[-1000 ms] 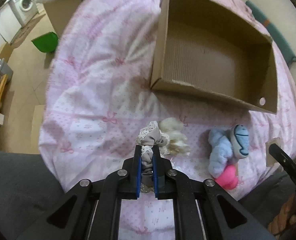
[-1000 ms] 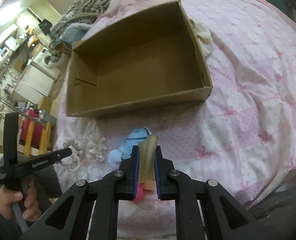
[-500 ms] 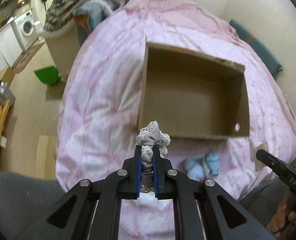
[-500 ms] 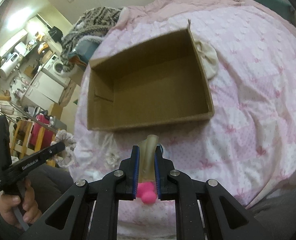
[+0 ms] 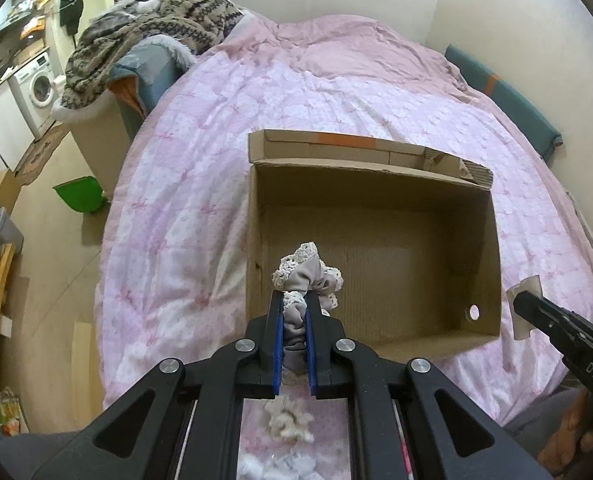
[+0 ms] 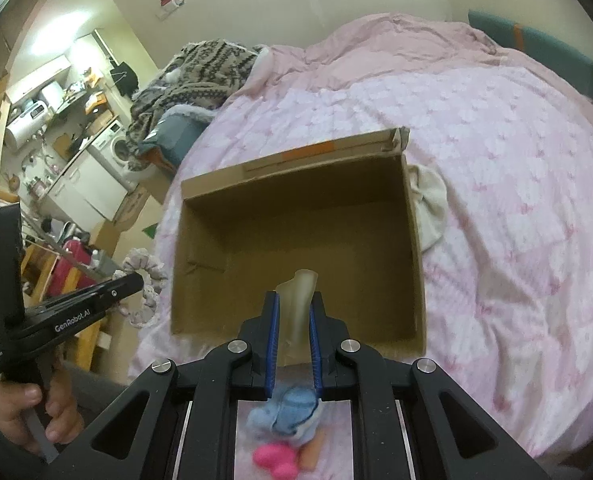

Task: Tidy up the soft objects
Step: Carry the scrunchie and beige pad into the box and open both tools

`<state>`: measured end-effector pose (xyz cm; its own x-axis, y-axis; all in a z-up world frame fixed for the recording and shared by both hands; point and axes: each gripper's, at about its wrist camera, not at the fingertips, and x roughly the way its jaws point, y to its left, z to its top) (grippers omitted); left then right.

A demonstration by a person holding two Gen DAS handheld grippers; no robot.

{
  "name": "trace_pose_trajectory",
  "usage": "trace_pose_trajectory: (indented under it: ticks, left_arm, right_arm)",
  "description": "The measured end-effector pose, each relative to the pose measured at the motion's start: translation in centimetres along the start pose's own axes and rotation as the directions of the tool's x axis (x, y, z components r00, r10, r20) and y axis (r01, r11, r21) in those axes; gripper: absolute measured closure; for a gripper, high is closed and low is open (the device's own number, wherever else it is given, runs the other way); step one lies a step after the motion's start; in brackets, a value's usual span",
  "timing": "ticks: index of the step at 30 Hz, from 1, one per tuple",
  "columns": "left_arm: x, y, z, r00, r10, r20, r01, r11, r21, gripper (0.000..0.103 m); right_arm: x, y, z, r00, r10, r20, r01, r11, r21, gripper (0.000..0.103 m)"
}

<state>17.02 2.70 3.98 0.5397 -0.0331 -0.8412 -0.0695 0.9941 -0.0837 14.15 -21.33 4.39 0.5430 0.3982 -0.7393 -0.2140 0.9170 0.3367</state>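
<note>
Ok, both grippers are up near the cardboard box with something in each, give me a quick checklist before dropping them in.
1. Left gripper clamped on the grey lace-trimmed scrunchie: ok.
2. Right gripper clamped on the beige translucent soft piece: ok.
3. Cardboard box open on top, with bare floor showing inside: ok.
4. Scrunchie over the box opening: ok in the left wrist view; true height cannot tell.
5. Beige piece past the near wall: looks ok, depth cannot tell.
6. All items gathered: not ok; the blue plush, the pink toy and the cream fluffy scrunchie lie on the pink quilt.
</note>
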Motion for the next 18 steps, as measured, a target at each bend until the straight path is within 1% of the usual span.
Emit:
trace_pose_trajectory:
  ticks: [5,8,10,13,15,18]
  left_arm:
    - [2.4,-0.6,0.5,1.0,0.001,0.003,-0.001,1.0,0.019,0.094]
    - [4.0,-0.8,0.0,1.0,-0.006,0.0,0.006,1.0,0.023,0.094]
    - [5.0,-0.6,-0.4,1.0,-0.021,-0.006,0.021,1.0,0.019,0.094]
    - [6.3,-0.7,-0.9,1.0,-0.012,-0.015,0.012,1.0,0.023,0.094]
    - [6.9,-0.7,-1.1,0.999,-0.021,-0.024,0.022,1.0,0.012,0.094]
    - [7.5,-0.8,-1.4,0.999,-0.017,-0.03,0.017,1.0,0.008,0.094]
  right_arm:
    - [2.3,-0.8,0.4,1.0,-0.01,0.002,0.01,1.0,0.002,0.088]
    - [3.6,-1.0,0.0,1.0,-0.019,-0.009,0.019,1.0,0.002,0.088]
    - [4.7,-1.2,-0.4,0.999,-0.03,-0.026,0.03,1.0,-0.001,0.088]
    - [6.2,-1.6,-1.1,0.996,-0.053,-0.072,0.053,0.999,0.001,0.088]
    - [7.1,-1.8,-1.3,0.992,-0.076,-0.099,0.076,0.997,-0.008,0.088]
    - [8.0,-2.0,-1.4,0.989,-0.081,-0.125,0.08,0.997,-0.012,0.088]
